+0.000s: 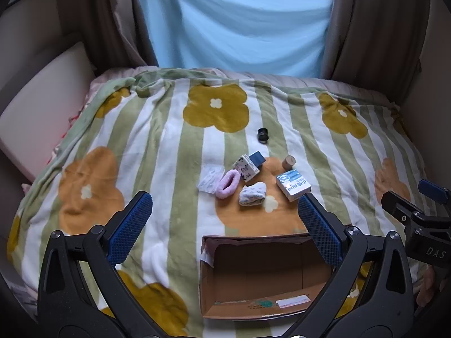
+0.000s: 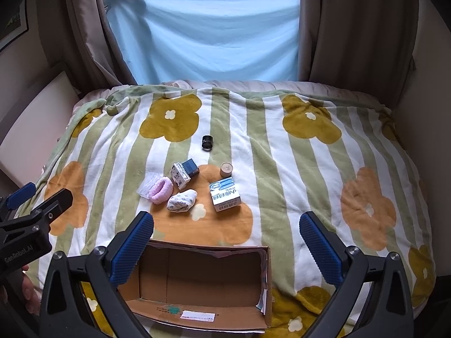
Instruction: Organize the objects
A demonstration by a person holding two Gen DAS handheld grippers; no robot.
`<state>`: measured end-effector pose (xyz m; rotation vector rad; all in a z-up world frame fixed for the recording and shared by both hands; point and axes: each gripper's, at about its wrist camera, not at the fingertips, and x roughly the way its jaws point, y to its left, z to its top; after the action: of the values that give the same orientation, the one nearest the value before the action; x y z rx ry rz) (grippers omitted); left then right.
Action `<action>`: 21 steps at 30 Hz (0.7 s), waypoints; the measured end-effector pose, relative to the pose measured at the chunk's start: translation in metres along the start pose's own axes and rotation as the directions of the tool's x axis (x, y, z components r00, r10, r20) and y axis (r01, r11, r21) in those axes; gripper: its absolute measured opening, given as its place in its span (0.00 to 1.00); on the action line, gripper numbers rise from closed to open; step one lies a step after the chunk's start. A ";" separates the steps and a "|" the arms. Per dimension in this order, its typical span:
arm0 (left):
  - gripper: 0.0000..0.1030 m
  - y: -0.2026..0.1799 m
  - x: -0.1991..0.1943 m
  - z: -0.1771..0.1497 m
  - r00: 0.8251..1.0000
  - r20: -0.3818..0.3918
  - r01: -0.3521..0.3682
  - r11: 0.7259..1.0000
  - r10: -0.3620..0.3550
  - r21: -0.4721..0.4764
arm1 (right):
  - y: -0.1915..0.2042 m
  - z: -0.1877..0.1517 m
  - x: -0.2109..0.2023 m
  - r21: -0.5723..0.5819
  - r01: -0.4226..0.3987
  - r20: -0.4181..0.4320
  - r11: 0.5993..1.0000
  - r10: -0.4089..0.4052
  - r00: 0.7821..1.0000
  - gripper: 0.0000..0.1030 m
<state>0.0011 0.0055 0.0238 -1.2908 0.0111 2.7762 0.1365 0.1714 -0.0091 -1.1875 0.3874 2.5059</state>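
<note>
An open, empty cardboard box [image 1: 262, 307] [image 2: 197, 309] lies on the flowered blanket near me. Beyond it sits a cluster: a white-and-blue carton [image 1: 293, 184] [image 2: 225, 194], a patterned white sock [image 1: 252, 193] [image 2: 181, 200], a pink fuzzy sock [image 1: 228, 183] [image 2: 160, 189], a clear plastic bag [image 1: 210, 180] [image 2: 146, 187], a patterned small box [image 1: 246, 167] [image 2: 180, 175], a dark blue box [image 1: 258, 159] [image 2: 190, 167], a tan cylinder [image 1: 288, 162] [image 2: 226, 169] and a black round thing [image 1: 262, 134] [image 2: 207, 142]. My left gripper [image 1: 225, 222] and right gripper [image 2: 227, 239] are open, empty, above the box.
The blanket [image 1: 157, 146] [image 2: 282, 169] covers a bed, which drops off at left and right. A cream cushion [image 1: 42, 112] leans at the left. Blue cloth [image 2: 208, 33] and brown curtains hang behind the bed. Each gripper shows at the edge of the other's view.
</note>
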 end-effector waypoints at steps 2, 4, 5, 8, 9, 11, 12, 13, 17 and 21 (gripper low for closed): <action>0.99 0.002 0.000 0.001 1.000 -0.003 0.005 1.000 -0.005 -0.008 | -0.001 0.000 0.000 0.001 0.000 -0.005 1.000 0.000 1.000 0.99; 0.99 0.003 0.001 0.002 1.000 -0.006 0.006 1.000 -0.006 -0.012 | -0.001 0.000 0.000 0.003 0.001 -0.007 1.000 -0.001 1.000 0.99; 0.99 0.004 0.001 0.002 1.000 -0.005 0.006 1.000 -0.007 -0.011 | -0.002 0.000 0.001 0.006 0.002 -0.009 1.000 -0.002 1.000 0.99; 0.99 0.005 0.001 0.001 1.000 -0.006 0.008 1.000 -0.008 -0.009 | -0.002 0.000 0.001 0.007 0.001 -0.009 1.000 -0.001 1.000 0.99; 0.99 0.005 0.001 0.001 1.000 -0.004 0.009 1.000 -0.009 -0.009 | -0.002 0.000 0.001 0.005 0.000 -0.009 1.000 0.000 1.000 0.99; 0.99 0.005 0.001 0.001 1.000 -0.004 0.011 1.000 -0.011 -0.009 | -0.003 0.000 0.001 0.004 0.000 -0.009 1.000 0.000 1.000 0.99; 0.99 0.007 0.001 0.000 1.000 -0.004 0.013 1.000 -0.013 -0.009 | -0.003 0.000 0.001 0.004 -0.001 -0.008 1.000 0.001 1.000 0.99; 0.99 0.007 0.001 0.001 1.000 -0.004 0.015 1.000 -0.015 -0.009 | -0.004 0.000 0.001 0.003 -0.001 -0.008 1.000 0.001 1.000 0.99; 0.99 0.008 0.001 -0.001 1.000 -0.001 0.021 1.000 -0.021 -0.004 | -0.005 0.001 0.001 0.002 -0.003 -0.008 1.000 0.003 1.000 0.99; 0.99 0.007 0.001 -0.002 1.000 0.000 0.025 1.000 -0.025 0.002 | -0.006 0.000 0.001 0.000 -0.002 -0.006 1.000 0.002 1.000 0.99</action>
<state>0.0010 -0.0011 0.0214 -1.2814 -0.0013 2.7549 0.1386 0.1765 -0.0101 -1.1956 0.3911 2.5045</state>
